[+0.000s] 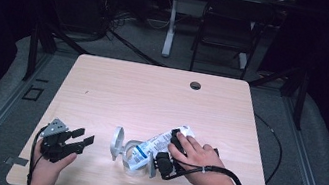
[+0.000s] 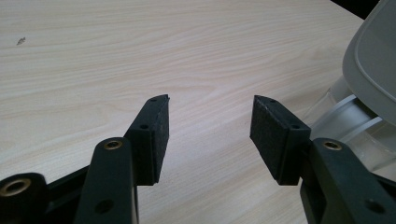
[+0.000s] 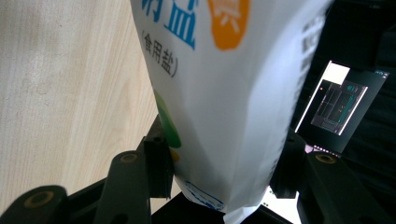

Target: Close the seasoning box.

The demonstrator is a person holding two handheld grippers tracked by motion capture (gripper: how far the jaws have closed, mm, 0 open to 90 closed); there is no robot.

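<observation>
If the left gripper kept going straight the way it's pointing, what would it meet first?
Probably the clear plastic container with the grey flip lid. The open left gripper points toward it across bare light wooden table, though in its own view the container sits right of its line, so it might slip past.

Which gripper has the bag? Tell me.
The right gripper: its jaws clamp the white salt bag over the clear container. The left gripper stands open above bare table.

wooden table (image 1: 117, 89), black folding chair (image 1: 224, 26)
</observation>
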